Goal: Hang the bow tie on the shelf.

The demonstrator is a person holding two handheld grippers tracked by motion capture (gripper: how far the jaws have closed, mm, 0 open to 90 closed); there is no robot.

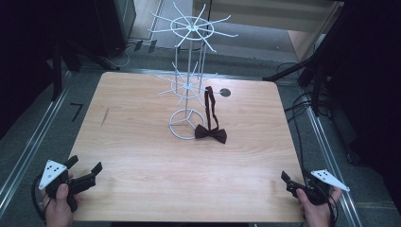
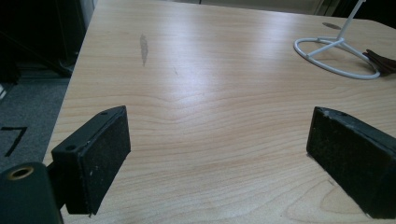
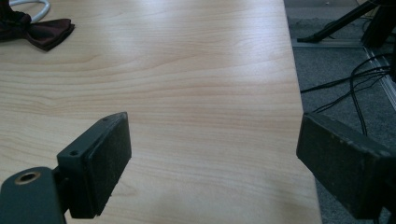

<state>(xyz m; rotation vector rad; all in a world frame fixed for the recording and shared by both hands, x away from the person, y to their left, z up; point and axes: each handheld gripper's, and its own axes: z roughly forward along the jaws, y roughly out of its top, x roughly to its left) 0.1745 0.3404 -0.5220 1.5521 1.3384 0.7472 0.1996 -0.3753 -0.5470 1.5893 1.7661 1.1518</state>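
Both grippers sit at the near table edge: left gripper at seven o'clock, right gripper at five o'clock, each with jaws spread wide on nothing. Bare wood table lies open between them. Toward twelve o'clock, the dark red bow tie rests flat, touching the white wire rack base, its strap looped up on a lower hook. Rack's upper arms reach past the far edge.

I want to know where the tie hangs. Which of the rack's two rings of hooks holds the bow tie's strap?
The lower ring of hooks holds the bow tie by its strap; the upper ring is bare.
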